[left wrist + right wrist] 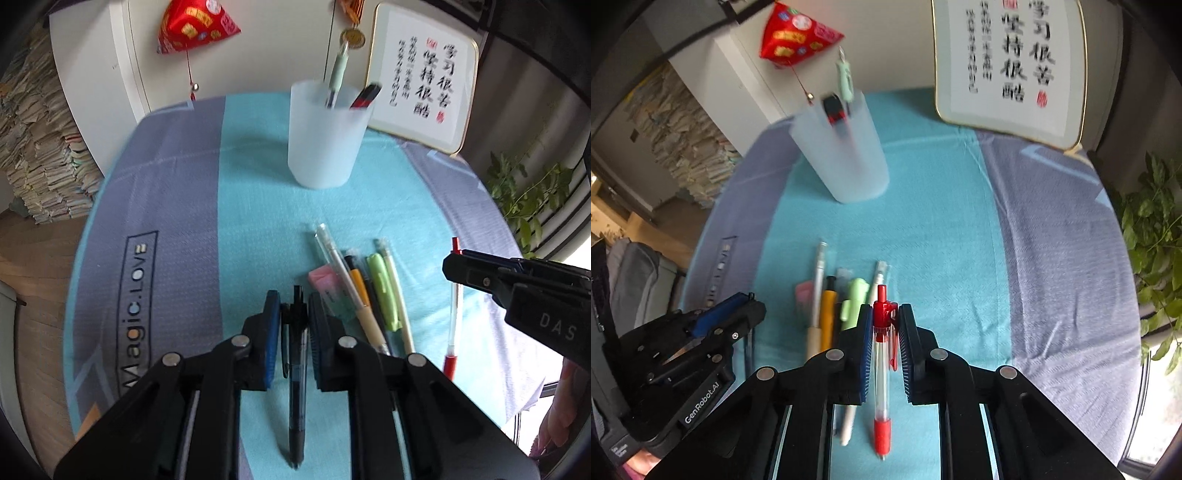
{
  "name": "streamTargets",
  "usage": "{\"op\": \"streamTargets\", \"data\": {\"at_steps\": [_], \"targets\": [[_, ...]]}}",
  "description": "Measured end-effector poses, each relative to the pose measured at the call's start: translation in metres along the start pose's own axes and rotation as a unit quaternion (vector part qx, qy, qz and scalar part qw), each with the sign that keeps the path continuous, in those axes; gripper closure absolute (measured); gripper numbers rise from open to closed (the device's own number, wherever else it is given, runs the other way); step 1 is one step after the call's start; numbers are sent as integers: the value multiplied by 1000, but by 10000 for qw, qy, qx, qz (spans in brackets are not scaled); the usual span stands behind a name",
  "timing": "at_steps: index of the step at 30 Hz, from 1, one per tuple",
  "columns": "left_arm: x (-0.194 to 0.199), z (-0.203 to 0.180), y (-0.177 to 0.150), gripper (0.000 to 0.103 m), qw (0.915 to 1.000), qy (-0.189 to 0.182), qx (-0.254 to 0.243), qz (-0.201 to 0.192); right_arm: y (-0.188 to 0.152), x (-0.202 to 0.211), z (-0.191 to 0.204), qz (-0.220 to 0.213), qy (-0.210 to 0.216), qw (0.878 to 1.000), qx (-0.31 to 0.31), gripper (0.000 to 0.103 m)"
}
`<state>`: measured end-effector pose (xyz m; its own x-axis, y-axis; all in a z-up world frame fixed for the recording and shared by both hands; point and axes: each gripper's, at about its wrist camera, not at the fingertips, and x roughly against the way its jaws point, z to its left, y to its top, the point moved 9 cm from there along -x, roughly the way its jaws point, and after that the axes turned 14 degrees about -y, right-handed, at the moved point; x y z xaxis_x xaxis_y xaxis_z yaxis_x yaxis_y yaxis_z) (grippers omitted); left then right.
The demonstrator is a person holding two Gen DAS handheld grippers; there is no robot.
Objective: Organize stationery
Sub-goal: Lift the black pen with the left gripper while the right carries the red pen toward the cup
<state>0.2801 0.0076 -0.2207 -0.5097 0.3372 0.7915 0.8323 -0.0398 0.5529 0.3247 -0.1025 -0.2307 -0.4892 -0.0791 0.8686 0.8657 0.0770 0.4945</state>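
The left gripper (293, 295) pinches a black plastic pen (296, 376); the right gripper (885, 308) pinches a red-and-clear plastic pen (882, 373). A frosted white plastic cup (325, 136) stands ahead of both grippers.

Each view comes from a fisheye camera mounted behind its own gripper, looking forward and steeply down along the two fingers at close range to the tablecloth (258, 177). The left wrist view sits on the left and catches the right gripper (452, 267) at its right edge. The right wrist view sits on the right (left gripper (750, 301) at its left edge). Both share the translucent cup (325, 136), the framed calligraphy (1015, 62) at the far side and the near row of pens (834, 306).
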Motion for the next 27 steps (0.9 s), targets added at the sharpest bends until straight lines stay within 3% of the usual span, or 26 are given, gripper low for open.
{"op": "streamTargets", "data": {"at_steps": [12,27], "targets": [[54,-22,11,90,9982,-87,-194,-564,-5,66,-1,-664,67,9977,148,88],[82,-37,39,90,9949,-118,-449,-898,17,107,9,-1113,51,9935,223,88]]}}
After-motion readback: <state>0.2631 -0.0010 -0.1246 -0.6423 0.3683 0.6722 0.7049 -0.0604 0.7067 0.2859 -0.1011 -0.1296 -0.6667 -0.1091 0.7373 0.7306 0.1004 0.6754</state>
